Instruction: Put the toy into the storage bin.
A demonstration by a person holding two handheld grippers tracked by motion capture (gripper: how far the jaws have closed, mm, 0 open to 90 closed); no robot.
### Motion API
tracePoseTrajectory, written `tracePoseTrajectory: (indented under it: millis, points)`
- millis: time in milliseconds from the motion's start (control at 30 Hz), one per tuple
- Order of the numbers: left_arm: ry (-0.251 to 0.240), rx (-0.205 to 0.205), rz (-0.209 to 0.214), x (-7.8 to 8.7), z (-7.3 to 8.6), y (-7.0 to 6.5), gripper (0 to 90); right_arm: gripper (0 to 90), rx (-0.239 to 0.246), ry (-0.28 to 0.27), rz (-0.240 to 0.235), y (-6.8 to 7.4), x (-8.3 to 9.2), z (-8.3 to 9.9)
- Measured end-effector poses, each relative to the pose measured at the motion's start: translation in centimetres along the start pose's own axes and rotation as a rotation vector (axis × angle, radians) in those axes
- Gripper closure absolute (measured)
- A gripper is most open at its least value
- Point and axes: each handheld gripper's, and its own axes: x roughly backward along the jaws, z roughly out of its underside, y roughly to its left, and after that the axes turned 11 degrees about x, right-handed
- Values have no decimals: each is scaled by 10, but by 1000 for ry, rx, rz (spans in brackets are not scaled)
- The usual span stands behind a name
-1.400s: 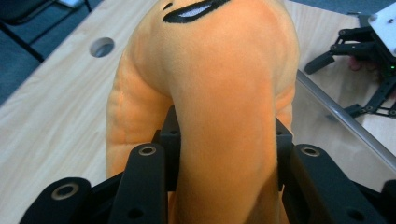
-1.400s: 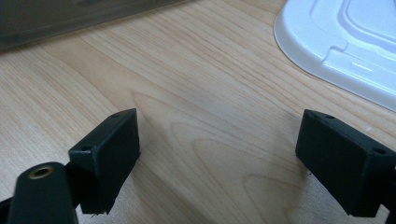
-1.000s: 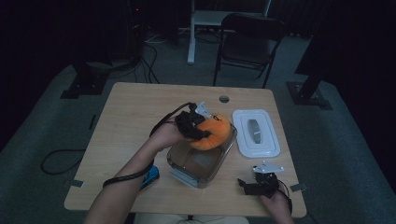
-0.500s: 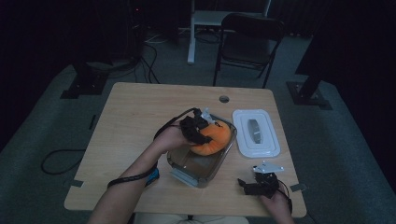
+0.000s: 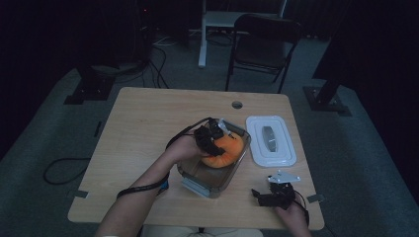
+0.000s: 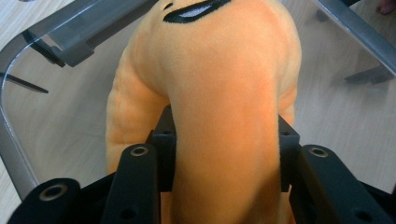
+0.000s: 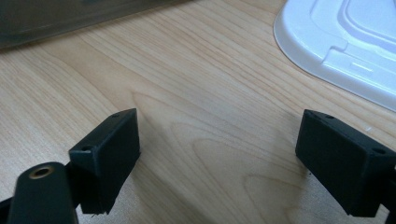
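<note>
An orange plush toy [image 5: 226,151] with a black stitched mark [image 6: 194,11] sits inside a clear rectangular container [image 5: 196,186] at the table's middle. My left gripper [image 5: 211,139] reaches into the container from the left, its pads [image 6: 164,144] still touching both sides of the plush [image 6: 219,84]. Its jaws have just been opening, with the toy between them. The container's grey rim [image 6: 14,149] curves around the toy. My right gripper [image 5: 259,195] rests near the front right edge, open [image 7: 219,154] over bare wood, nothing between its jaws.
A white lid [image 5: 271,140] lies flat to the right of the container, and its edge [image 7: 345,42] is close ahead of the right gripper. The wooden table [image 5: 143,128] has a cable hole [image 5: 237,104] at the back. A folding chair [image 5: 262,44] stands beyond.
My left hand has sunk with the plush, bringing it from above the container's rim down into the container. The right gripper has stayed put.
</note>
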Motion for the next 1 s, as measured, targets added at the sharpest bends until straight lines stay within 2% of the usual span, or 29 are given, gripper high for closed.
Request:
tracePoseTrajectory:
  millis: [133,300,600,700,767,867,933,1000]
  points:
    - [38,11,-4,-5,-2,0,554,132,0,0,0,0,0,0]
    - [62,15,-9,-10,-4,0,532,133,0,0,0,0,0,0]
    - [124,-1,-18,-17,-5,-3,493,132,0,0,0,0,0,0]
    - [131,6,-15,-18,-5,-3,478,133,0,0,0,0,0,0]
    - [136,0,-20,-19,-5,-4,472,133,0,0,0,0,0,0]
    - [169,-33,-39,-23,-4,-9,444,132,0,0,0,0,0,0]
    - [194,-52,-44,-27,-3,-12,395,132,0,0,0,0,0,0]
    - [193,-51,-51,-27,-3,-14,378,132,0,0,0,0,0,0]
